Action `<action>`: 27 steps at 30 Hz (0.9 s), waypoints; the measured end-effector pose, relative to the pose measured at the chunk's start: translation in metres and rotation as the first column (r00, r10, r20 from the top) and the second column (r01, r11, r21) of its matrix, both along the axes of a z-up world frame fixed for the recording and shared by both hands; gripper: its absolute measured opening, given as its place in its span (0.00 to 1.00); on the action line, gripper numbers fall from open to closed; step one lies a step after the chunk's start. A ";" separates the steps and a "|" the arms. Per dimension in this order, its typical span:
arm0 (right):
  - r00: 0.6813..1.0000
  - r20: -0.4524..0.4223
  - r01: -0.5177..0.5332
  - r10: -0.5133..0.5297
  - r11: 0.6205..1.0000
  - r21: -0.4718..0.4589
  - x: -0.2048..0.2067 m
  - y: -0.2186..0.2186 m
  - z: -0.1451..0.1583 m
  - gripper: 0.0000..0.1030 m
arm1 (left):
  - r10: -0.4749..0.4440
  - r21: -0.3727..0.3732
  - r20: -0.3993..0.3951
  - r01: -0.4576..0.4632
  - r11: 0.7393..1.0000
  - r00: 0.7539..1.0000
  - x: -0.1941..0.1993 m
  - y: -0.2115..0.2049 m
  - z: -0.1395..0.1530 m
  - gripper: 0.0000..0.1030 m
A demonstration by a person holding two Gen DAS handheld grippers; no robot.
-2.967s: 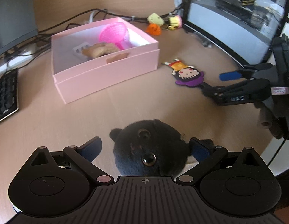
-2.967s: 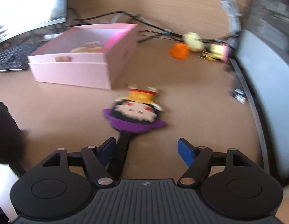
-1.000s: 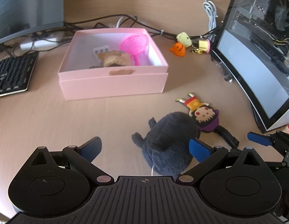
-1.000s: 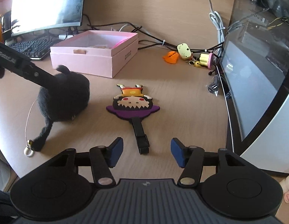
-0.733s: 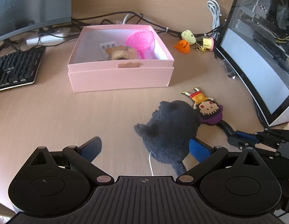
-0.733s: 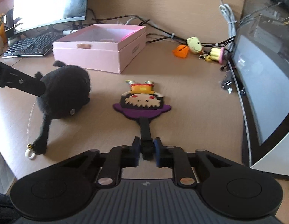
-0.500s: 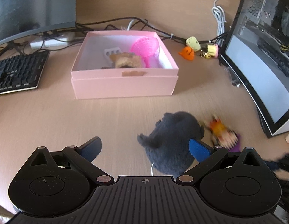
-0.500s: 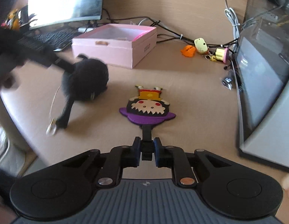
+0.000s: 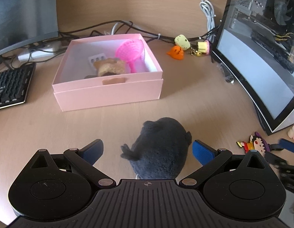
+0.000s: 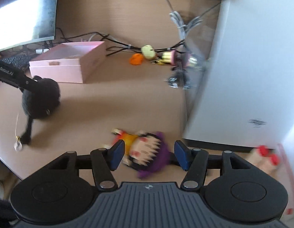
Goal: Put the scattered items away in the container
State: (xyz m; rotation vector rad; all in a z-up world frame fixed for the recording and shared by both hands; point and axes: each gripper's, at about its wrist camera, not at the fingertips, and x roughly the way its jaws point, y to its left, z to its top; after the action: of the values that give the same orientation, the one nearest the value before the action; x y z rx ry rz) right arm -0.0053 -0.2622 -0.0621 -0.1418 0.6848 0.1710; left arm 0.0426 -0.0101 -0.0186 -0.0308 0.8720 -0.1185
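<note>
The pink box [image 9: 109, 95] stands on the desk and holds a pink scoop [image 9: 131, 51] and a brown plush [image 9: 110, 69]. A black plush toy [image 9: 160, 150] lies between the fingers of my open left gripper [image 9: 147, 150]; it also shows in the right wrist view [image 10: 40, 98]. A flat doll-shaped charm [image 10: 145, 152], purple and orange, lies blurred between the fingers of my open right gripper [image 10: 148, 154], near the desk's front edge by the PC case. It also shows in the left wrist view [image 9: 255, 144].
Small yellow, orange and pink charms [image 9: 184, 47] lie among cables at the back. A keyboard [image 9: 10, 87] and monitor [image 9: 23, 13] are left. A glass PC case [image 9: 260, 47] stands right. A small figurine [image 10: 264, 157] sits by the case.
My right gripper was shut on the doll charm's strap; it has opened and the charm now lies turned sideways between its fingers. The left gripper shifted over the black plush.
</note>
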 end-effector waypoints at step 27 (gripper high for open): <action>0.932 -0.132 0.361 -0.338 0.901 0.242 0.005 -0.034 -0.003 0.56 | -0.232 0.131 0.063 0.222 0.966 0.971 -0.026 -0.045 0.007 0.99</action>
State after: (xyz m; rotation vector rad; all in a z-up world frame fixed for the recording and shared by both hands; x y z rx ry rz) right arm 0.0000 -0.2958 -0.0654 0.2467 0.7566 -0.0805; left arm 0.0165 -0.0548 -0.0119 0.1891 0.8008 -0.2790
